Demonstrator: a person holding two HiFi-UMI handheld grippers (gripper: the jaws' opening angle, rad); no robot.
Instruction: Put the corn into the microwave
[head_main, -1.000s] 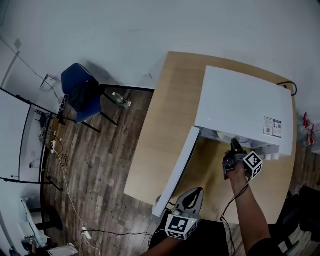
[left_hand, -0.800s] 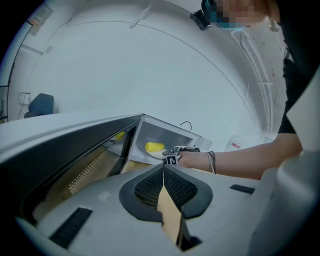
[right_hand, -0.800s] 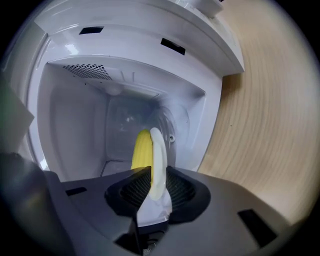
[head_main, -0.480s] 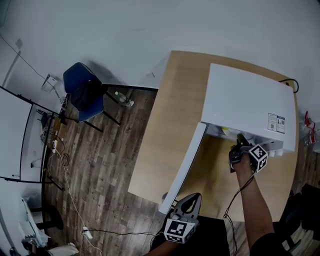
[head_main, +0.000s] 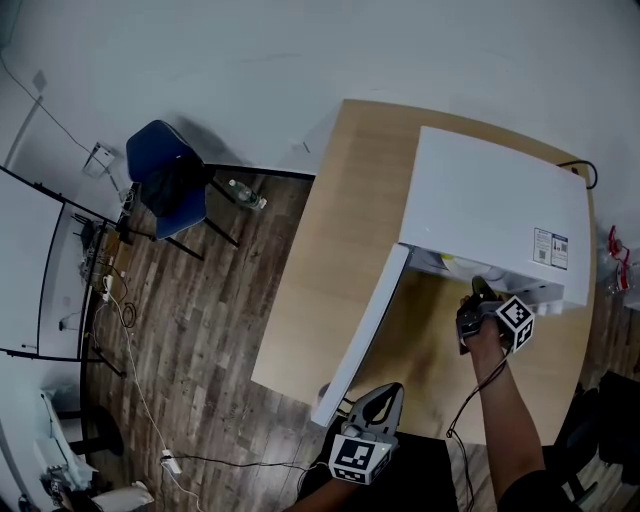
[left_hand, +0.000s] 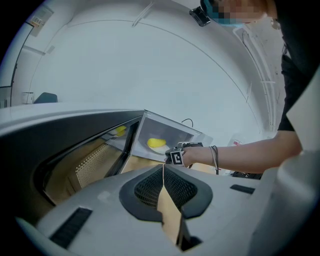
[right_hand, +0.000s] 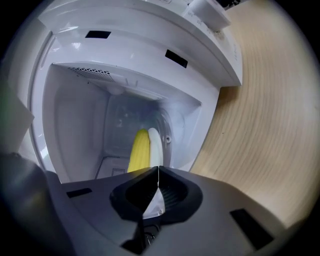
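The white microwave (head_main: 490, 215) stands on the wooden table (head_main: 330, 230) with its door (head_main: 362, 335) swung open to the left. Inside it a yellow corn cob (right_hand: 140, 150) lies on a white plate (right_hand: 156, 145); in the left gripper view the corn (left_hand: 156, 143) shows through the opening. My right gripper (head_main: 478, 288) hovers just outside the microwave's mouth, pointing in, its jaws (right_hand: 158, 167) shut with nothing between them. My left gripper (head_main: 385, 392) sits lower, near the door's outer corner, also shut (left_hand: 163, 166) and empty.
A blue chair (head_main: 165, 190) and a bottle (head_main: 243, 196) stand on the wood floor left of the table, with cables trailing further left. A black cord (head_main: 585, 175) runs behind the microwave. Bare table (right_hand: 270, 115) lies to the right of the microwave.
The head view has shifted slightly. The right gripper stays at the microwave's mouth, and the left gripper remains by the door's corner.
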